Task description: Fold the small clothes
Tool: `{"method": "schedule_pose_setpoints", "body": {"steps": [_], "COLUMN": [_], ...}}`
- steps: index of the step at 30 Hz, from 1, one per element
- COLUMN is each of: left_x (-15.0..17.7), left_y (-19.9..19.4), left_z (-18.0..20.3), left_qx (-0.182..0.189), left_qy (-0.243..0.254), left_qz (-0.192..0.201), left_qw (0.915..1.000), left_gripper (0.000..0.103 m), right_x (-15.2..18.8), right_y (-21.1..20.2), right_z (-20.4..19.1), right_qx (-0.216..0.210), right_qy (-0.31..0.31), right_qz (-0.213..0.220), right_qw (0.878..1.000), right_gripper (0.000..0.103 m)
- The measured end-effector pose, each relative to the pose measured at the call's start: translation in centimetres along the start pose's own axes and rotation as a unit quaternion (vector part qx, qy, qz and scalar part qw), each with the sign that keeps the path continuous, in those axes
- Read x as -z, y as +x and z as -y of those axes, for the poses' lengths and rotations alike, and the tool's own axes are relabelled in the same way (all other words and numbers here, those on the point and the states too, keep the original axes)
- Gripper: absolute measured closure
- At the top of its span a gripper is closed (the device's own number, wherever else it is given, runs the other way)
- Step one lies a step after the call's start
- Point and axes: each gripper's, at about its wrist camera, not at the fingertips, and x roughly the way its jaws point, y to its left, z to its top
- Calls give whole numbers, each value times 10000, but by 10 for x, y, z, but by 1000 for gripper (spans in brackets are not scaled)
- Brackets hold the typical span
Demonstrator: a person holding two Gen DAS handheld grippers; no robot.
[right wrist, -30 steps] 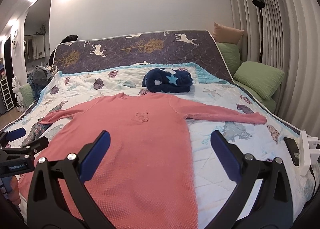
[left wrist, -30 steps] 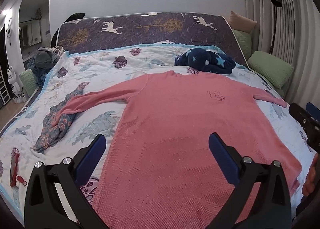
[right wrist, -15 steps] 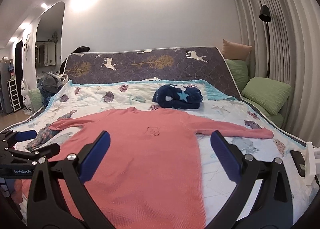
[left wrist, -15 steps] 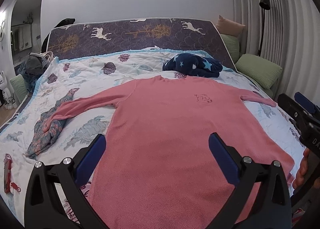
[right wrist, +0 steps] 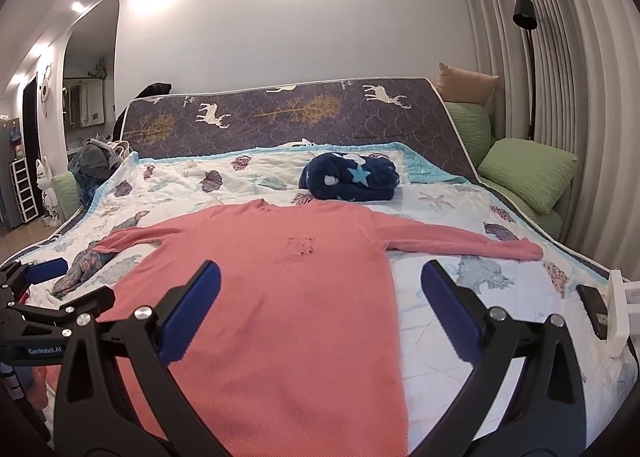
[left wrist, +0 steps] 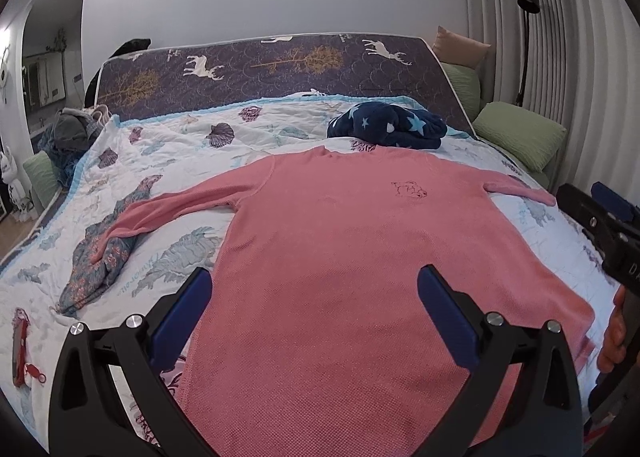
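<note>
Both grippers: the left gripper [left wrist: 314, 309] and the right gripper [right wrist: 320, 303] hang over the near end of the bed [left wrist: 168, 145], jaws spread wide, nothing between the blue pads on either one.
Change, left view: against the frame half a second back, the pink shirt [left wrist: 360, 257] sits a little lower and more to the right in the picture; the view has swung slightly left, and the red object at the lower left edge shows again.
Change, right view: the camera has dipped, so the shirt fills more of the lower centre and the headboard [right wrist: 288, 117] sits lower than before.
Meaning for the task: no fold is made yet; the shirt lies flat, front up, both sleeves out to the sides. The small shifts read as settling in before a first grasp.
Shirt and left jaws: the body of the shirt fills the gap between the pads, lower centre of the frame; whether the pads touch the cloth cannot be told.
Shirt and right jaws: the left pad sits over the shirt body, the right pad over bare quilt [right wrist: 480, 297] beside the shirt's edge; the right sleeve [right wrist: 460, 241] stretches across the middle right, above that pad.
Other cloth: a dark starred blanket [right wrist: 352, 177] lies beyond the collar, a patterned garment [left wrist: 100, 261] under the left cuff.
</note>
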Motion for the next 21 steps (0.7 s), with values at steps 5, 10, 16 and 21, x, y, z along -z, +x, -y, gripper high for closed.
{"method": "schedule_pose_setpoints", "body": {"steps": [5, 10, 16, 21], "left_x": [1, 1, 0, -1], "left_y": [2, 5, 11, 14], "left_z": [3, -2, -15, -15], "left_qx": [85, 231, 274, 268], "left_qy": [12, -90, -393, -360], "left_qz": [-38, -91, -231, -256], "left_qw": [10000, 9997, 9986, 9987], "left_gripper": [1, 1, 1, 1], "right_x": [2, -1, -5, -5], "right_y": [2, 0, 1, 8], "right_z": [-2, -7, -13, -17], "right_qx": [-64, -74, -120, -222], "right_qy": [21, -29, -102, -136], "right_qz": [-108, -122, -182, -396], "right_qw": [9999, 9999, 9997, 9989], "right_gripper": [2, 2, 2, 2]}}
